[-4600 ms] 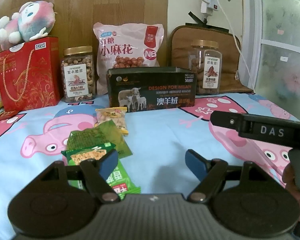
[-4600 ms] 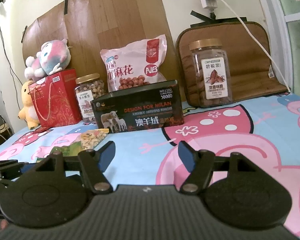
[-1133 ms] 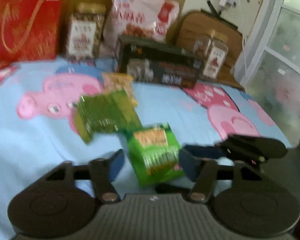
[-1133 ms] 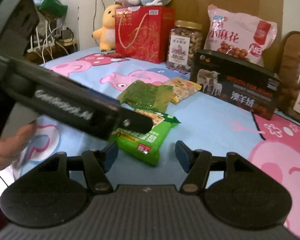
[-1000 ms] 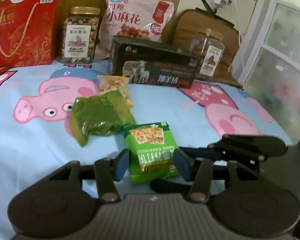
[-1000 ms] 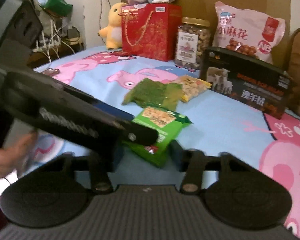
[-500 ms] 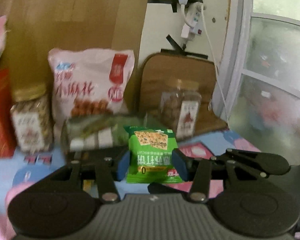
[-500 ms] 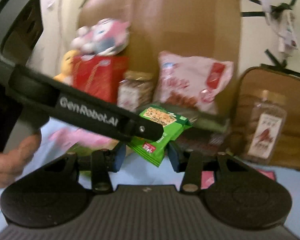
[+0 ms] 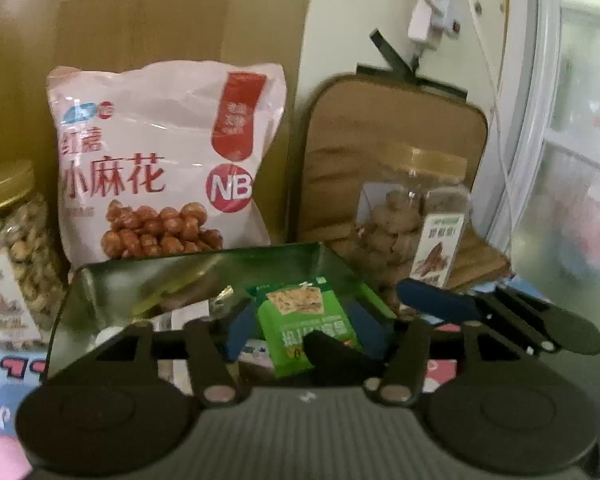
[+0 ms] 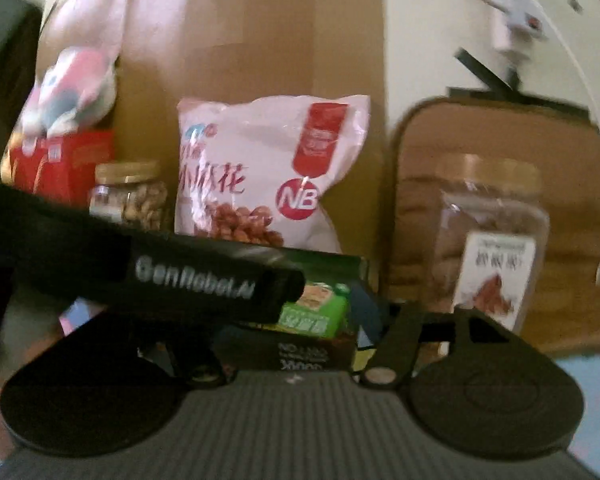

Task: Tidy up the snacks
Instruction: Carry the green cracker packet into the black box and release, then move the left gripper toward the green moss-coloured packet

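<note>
**Green packet released over the open tin**

Step in hand: dropping one snack into the box. The small green foil cracker packet (image 9: 306, 322) sits over the mouth of the dark rectangular metal tin (image 9: 100, 280), among other wrapped snacks already lying inside. Whether it has settled or is mid-drop cannot be told.

Left gripper (image 9: 306, 332): blue pads either side of the packet, jaws have just been opening, a visible gap on each side, so no grip. Right gripper (image 10: 320, 320): its jaws have also just been opening; in the right wrist view the right-hand pad stands clear of the packet, the left-hand pad is hidden behind the left tool's black arm. I read it as let go.

Behind the tin: pink bag of fried dough twists (image 9: 160, 160), clear nut jar with gold lid (image 9: 8, 240), and a second clear jar (image 9: 416, 232) to the right.

Next, by my judgement: back both tools straight out without snagging the packet or the tin wall, then return to the blue cartoon-print sheet (image 9: 4, 400) for any remaining loose snacks.
</note>
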The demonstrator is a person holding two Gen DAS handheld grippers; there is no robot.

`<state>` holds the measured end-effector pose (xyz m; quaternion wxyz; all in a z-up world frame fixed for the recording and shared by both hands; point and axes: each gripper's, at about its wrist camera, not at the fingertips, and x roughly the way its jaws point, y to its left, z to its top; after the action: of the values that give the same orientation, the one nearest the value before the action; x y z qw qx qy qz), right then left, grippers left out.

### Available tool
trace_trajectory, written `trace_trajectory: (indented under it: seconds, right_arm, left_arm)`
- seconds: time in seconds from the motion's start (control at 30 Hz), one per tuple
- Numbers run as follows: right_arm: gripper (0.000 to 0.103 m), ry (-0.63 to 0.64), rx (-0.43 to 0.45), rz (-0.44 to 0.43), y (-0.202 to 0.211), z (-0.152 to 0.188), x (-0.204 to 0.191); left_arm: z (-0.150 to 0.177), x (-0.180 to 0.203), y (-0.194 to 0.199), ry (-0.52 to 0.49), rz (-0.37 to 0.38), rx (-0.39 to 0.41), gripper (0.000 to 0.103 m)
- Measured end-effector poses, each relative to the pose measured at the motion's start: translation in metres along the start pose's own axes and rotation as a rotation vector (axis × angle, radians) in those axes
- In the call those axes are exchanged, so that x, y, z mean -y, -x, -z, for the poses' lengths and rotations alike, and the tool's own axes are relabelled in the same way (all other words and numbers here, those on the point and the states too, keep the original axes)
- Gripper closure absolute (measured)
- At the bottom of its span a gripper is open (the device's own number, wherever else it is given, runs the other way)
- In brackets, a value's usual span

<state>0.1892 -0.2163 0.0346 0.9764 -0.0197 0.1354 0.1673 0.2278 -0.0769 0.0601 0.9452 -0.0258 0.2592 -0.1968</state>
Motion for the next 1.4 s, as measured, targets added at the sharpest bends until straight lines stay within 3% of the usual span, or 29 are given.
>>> trace_trajectory:
  seconds: [0.1,0.3,0.43,0.57,0.7,0.8,0.93,1.4]
  right_arm:
    - [0.020,-0.064,0.040,-0.047,0.013,0.003,0.010]
    - [0.021,-0.103,0.103,-0.055,0.032,-0.005,-0.001]
    - [0.022,-0.106,0.039,-0.120,0.044,0.004,-0.022]
    - [0.025,-0.082,-0.066,-0.173,0.054,0.016,-0.045]
    - [0.029,-0.104,-0.145,-0.217,0.061,0.028,-0.064]
    - [0.029,-0.143,-0.171,-0.213,0.061,0.036,-0.073]
    - [0.030,-0.167,-0.151,-0.178,0.064,0.039,-0.075]
    - [0.030,-0.155,-0.115,-0.193,0.067,0.041,-0.077]
  left_arm:
    - [0.006,-0.001,0.031,0.040,0.006,0.066,0.044]
    - [0.028,-0.014,0.117,0.064,-0.013,0.185,0.038]
    - [0.064,-0.038,0.159,0.088,-0.055,0.177,0.038]
    - [0.099,-0.063,0.184,0.089,-0.145,0.145,0.038]
    - [0.121,-0.088,0.193,0.121,-0.244,0.129,0.038]
    - [0.133,-0.104,0.192,0.162,-0.273,0.121,0.038]
    - [0.139,-0.109,0.194,0.185,-0.259,0.145,0.037]
    - [0.142,-0.099,0.196,0.128,-0.272,0.172,0.035]
